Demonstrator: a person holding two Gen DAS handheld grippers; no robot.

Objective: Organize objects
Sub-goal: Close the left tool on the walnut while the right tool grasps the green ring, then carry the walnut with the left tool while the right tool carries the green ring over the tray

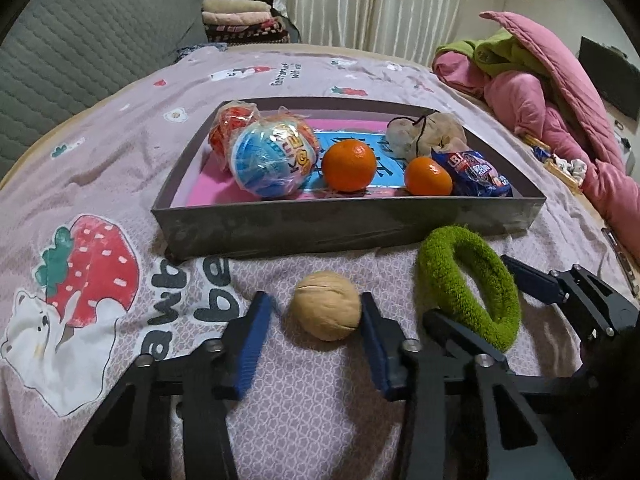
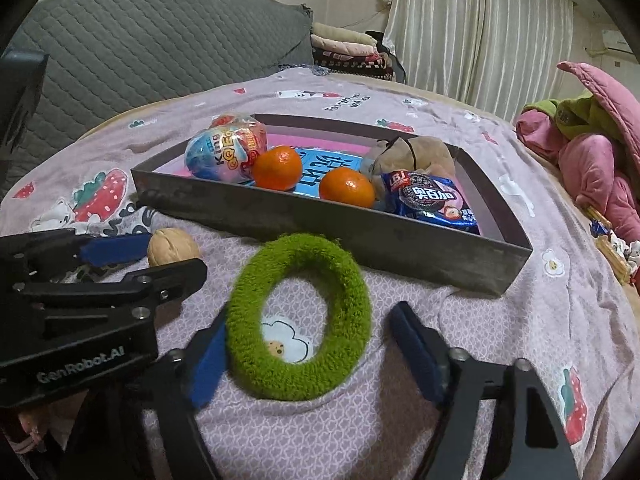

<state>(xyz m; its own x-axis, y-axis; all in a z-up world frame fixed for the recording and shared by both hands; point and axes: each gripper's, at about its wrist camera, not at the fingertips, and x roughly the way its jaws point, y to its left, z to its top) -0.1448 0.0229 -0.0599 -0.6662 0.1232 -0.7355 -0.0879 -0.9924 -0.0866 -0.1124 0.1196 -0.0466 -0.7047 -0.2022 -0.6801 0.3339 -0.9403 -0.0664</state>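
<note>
My left hand-held gripper [image 1: 316,312] brackets the walnut [image 1: 327,305] at lower centre, seemingly not yet clamped; it could squirt free. My right hand-held gripper [image 2: 308,344] stands apart around the green ring [image 2: 298,316], which may sag.

Both tools, the left tool [image 1: 316,312] and right tool [image 2: 308,344], are black-framed with silver screws, blue ribbed pads and "GenRobot.AI" lettering.
</note>
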